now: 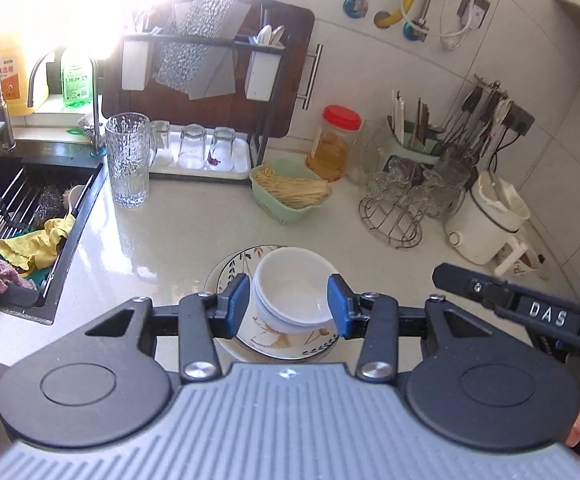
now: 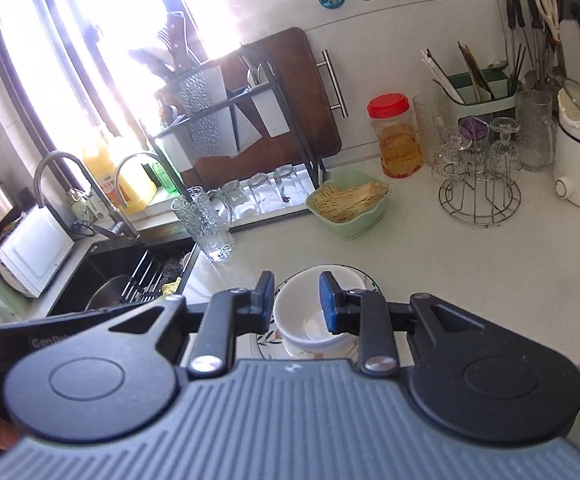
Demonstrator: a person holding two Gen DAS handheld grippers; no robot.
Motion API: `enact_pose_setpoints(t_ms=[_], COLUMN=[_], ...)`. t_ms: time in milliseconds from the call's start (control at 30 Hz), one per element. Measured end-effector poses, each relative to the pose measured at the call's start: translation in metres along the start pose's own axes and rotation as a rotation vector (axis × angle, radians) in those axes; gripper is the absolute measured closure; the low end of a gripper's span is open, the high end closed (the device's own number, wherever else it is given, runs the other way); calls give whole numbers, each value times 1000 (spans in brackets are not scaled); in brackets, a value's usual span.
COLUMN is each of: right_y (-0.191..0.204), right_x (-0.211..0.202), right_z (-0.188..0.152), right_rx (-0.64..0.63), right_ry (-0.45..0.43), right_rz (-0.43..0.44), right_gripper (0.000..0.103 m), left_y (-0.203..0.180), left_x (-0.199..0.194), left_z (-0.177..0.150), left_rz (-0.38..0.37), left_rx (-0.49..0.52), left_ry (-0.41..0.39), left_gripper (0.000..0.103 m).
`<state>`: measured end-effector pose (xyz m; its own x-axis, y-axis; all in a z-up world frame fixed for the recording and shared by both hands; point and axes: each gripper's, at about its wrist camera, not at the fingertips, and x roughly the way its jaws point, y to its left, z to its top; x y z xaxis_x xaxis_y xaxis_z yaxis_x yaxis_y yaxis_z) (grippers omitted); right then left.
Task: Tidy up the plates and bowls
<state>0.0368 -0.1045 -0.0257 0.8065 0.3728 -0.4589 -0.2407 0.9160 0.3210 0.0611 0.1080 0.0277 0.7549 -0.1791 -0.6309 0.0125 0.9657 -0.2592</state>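
Observation:
Two white bowls (image 1: 290, 292) sit nested on a floral plate (image 1: 268, 342), itself on another plate, on the pale counter. My left gripper (image 1: 289, 280) hovers above the stack, open, its blue pads (image 1: 237, 306) apart from the bowls and holding nothing. In the right wrist view the same bowls (image 2: 303, 322) and plate (image 2: 266, 338) lie below my right gripper (image 2: 296, 280), which is narrowly open and empty. One black finger of the right gripper (image 1: 489, 292) reaches in from the right of the left wrist view.
A tall glass pitcher (image 1: 128, 160) stands by the sink (image 1: 18, 216) on the left. Behind the stack sit a green basket of sticks (image 1: 290, 196), a red-lidded jar (image 1: 331, 144), a tray of upturned glasses (image 1: 202, 152), a wire glass rack (image 1: 401, 208) and a white pot (image 1: 485, 224).

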Motion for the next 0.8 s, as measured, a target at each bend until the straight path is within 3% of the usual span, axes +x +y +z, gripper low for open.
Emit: enact_pose_setpoints(t_ms=[300,400,467,633,800], right_y=[-2,-5,-6,-16,-19], right_x=[-36,-42,-46,-50,-54], right_z=[-19,-28,-34,-40,-46], right_rx=[-11,-38,-54,-47,-50], right_ry=[-17,-13,-26,-20,-23], right_rz=[-18,-30,-52,-89,-112], right_gripper=[74,46,20,19,19], left_y=[-4,-7,-8,-5,0], left_x=[-36,-42,-44,-52,-54], left_z=[-28,-41,-48,-56,-60], left_rz=[12,23,33,60,73], left_rx=[41,69,81,87,69], left_ry=[-21,-21,-22,-20,-8], left_gripper=[54,40,37,19,8])
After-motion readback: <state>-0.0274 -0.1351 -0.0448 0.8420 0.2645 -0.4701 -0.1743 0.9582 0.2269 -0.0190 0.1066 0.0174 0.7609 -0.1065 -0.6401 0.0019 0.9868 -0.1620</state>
